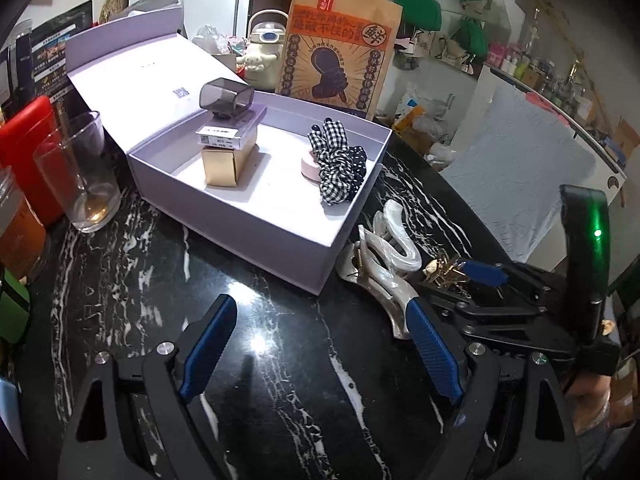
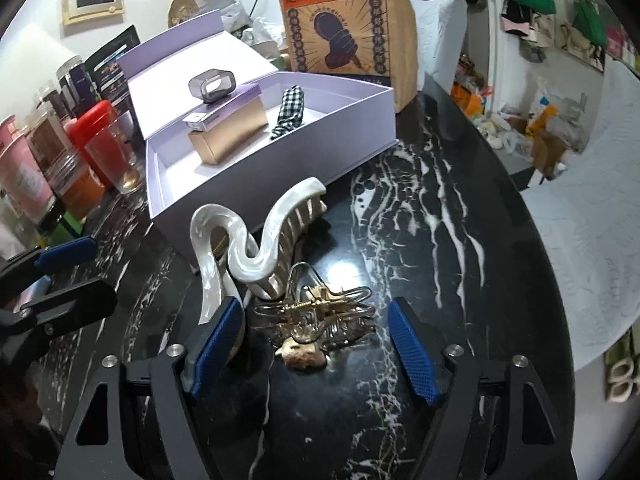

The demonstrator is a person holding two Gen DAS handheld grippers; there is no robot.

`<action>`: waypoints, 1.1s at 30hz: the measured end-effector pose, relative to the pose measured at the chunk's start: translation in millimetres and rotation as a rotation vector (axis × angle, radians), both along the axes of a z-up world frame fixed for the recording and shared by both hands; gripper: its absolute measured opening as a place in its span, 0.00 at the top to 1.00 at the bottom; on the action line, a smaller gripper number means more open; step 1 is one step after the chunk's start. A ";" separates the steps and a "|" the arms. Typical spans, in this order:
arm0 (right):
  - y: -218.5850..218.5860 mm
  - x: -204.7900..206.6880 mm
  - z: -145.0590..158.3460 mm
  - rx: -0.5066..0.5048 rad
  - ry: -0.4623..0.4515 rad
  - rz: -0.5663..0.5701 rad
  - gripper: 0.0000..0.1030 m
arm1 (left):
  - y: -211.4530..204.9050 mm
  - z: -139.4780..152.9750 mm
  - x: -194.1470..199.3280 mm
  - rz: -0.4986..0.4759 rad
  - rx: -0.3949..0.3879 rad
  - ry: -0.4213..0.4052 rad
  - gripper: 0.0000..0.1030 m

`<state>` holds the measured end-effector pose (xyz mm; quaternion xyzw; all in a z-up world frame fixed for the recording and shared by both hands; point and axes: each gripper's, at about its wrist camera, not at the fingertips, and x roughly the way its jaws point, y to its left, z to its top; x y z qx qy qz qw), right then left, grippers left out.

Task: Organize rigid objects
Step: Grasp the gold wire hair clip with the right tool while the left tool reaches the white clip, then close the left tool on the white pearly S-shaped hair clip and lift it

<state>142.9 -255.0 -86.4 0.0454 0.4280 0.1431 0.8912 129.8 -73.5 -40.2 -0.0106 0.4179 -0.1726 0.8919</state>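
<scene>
Now the gold hair clip [image 2: 316, 320] lies between the right gripper's [image 2: 316, 344] parted fingers (untouched)

We see a glossy black marble tabletop [image 2: 460, 240] veined white, mirroring the light. The wavy hair claw [image 2: 256, 240] looks like pearly, polished plastic; the gold hair clip [image 2: 320, 316] is thin shiny metal wire. The lilac box [image 1: 256, 216] is matt card, the checked scrunchie [image 1: 336, 168] cloth, the drinking glass [image 1: 86, 176] clear, the bag [image 1: 340, 48] brown paper.
</scene>
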 end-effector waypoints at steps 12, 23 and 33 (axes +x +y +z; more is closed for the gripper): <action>-23.5 -13.7 0.6 -0.025 0.009 -0.091 0.40 | -25.9 -7.6 2.4 -0.025 -0.034 0.011 0.16; -57.8 -40.5 0.3 -0.016 0.031 -0.170 0.40 | -63.5 -29.7 8.7 -0.053 -0.014 0.057 0.25; -59.6 -41.8 3.0 -0.011 0.026 -0.164 0.40 | -70.8 -41.6 7.5 -0.049 0.043 0.058 0.80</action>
